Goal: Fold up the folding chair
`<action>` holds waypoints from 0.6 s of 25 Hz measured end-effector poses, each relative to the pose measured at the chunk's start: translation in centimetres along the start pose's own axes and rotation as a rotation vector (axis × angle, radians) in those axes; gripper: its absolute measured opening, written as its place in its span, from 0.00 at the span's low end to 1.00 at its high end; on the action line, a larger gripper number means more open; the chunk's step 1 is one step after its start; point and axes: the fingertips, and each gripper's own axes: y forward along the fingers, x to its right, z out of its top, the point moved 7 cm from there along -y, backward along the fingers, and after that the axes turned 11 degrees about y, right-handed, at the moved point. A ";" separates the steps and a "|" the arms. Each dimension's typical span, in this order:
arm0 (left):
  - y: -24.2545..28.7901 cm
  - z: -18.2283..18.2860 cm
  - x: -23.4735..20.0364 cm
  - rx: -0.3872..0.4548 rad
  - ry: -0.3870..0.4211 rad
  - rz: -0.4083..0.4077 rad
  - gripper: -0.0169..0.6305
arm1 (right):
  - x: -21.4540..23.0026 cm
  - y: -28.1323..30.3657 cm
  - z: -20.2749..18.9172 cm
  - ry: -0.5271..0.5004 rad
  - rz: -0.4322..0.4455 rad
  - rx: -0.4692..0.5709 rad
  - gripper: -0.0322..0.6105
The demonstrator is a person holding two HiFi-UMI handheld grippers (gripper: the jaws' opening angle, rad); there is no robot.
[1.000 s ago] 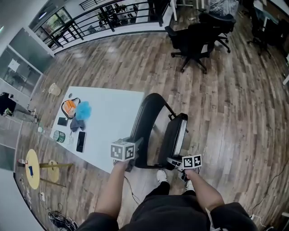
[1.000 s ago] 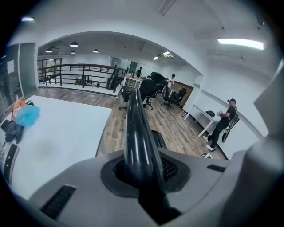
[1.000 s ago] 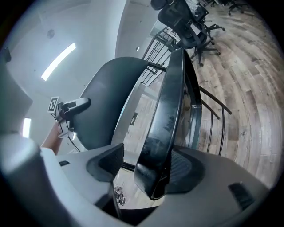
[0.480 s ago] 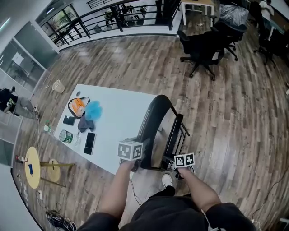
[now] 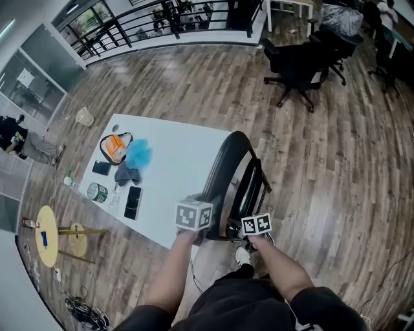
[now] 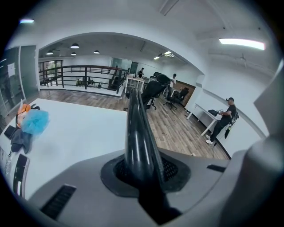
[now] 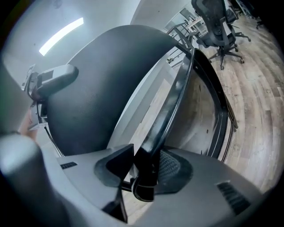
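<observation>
The black folding chair (image 5: 228,161) stands by the white table (image 5: 168,174), its seat (image 5: 253,184) tipped up close to the backrest. My left gripper (image 5: 208,208) is shut on the backrest's top rim (image 6: 136,133), which runs away between the pads of that gripper (image 6: 142,170). My right gripper (image 5: 238,226) holds the seat's front edge (image 7: 177,97). Its jaws have just been closing, and in the right gripper view (image 7: 146,170) the seat's edge is pinched between the pads. The left gripper (image 7: 53,77) also shows there, beyond the backrest (image 7: 102,84).
On the table lie an orange bag (image 5: 115,147), a blue puff (image 5: 138,154), a phone (image 5: 133,202) and a can (image 5: 97,192). Black office chairs (image 5: 301,61) stand on the wood floor beyond. A railing (image 5: 162,16) runs along the back. A yellow stool (image 5: 45,240) is at left.
The seat has swung up toward the backrest and the gap between them has narrowed. My right gripper moved left, closer to the left one, and its jaws closed on the seat's edge.
</observation>
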 end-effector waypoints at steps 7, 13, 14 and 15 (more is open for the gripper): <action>-0.2 -0.6 -2.4 -0.007 -0.005 -0.004 0.14 | -0.7 1.9 0.5 -0.011 -0.015 -0.034 0.28; -0.2 -0.9 -3.3 -0.009 -0.002 -0.006 0.14 | -0.8 2.7 0.6 -0.026 -0.027 -0.039 0.28; -0.1 -0.8 -3.3 -0.008 0.004 -0.002 0.14 | -0.8 2.8 0.7 -0.041 -0.023 -0.045 0.28; 0.0 -0.6 -3.4 -0.006 0.009 0.001 0.14 | -0.8 2.8 0.9 -0.065 -0.020 -0.055 0.28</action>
